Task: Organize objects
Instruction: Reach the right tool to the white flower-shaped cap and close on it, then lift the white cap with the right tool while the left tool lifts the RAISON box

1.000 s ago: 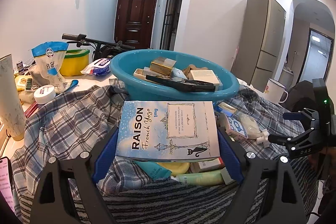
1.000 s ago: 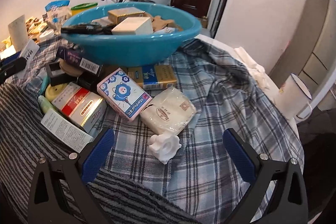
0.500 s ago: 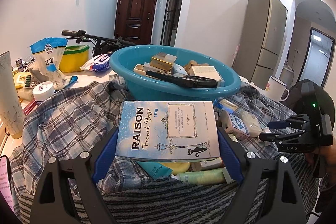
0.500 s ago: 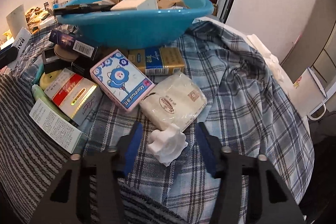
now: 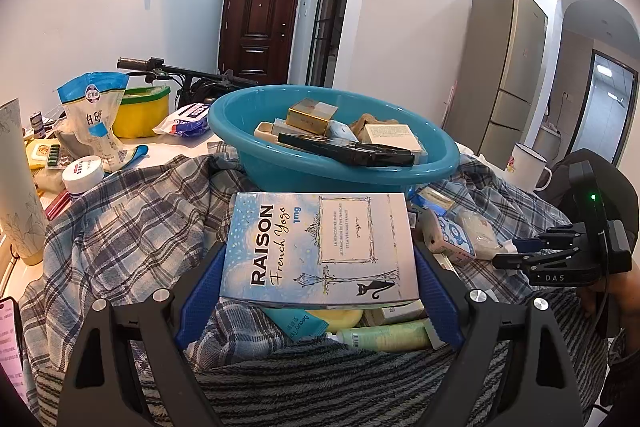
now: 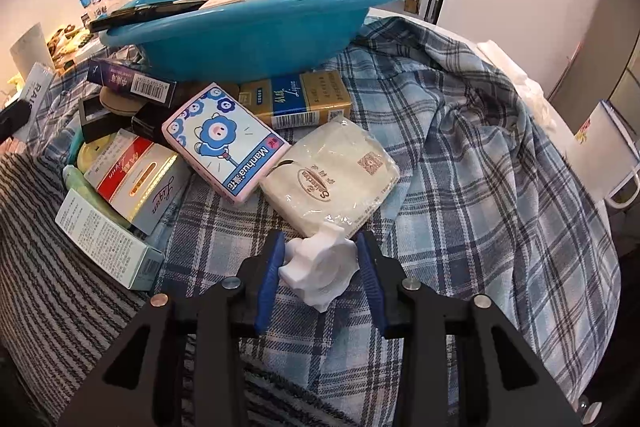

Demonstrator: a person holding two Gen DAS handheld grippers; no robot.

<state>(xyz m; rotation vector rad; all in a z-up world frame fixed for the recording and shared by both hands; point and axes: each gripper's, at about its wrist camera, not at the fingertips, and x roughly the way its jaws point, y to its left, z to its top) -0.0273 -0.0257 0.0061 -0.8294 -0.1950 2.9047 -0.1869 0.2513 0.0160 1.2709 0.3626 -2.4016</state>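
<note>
Basin (image 5: 256,167) partly filled, boxes on the plaid cloth (image 6: 460,187) unsorted — my left gripper (image 5: 320,283) clamps the RAISON box (image 5: 320,247), my right gripper (image 6: 320,267) pinches the white knob (image 6: 318,275) — neither deposited.

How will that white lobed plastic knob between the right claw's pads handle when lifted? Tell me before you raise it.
The white lobed plastic knob looks rigid, so it probably won't deform. Its scalloped edge gives the right claw uneven contact; it may twist in the pads. It looks small and likely light, and the soft plaid cloth beneath should not catch it.
</note>
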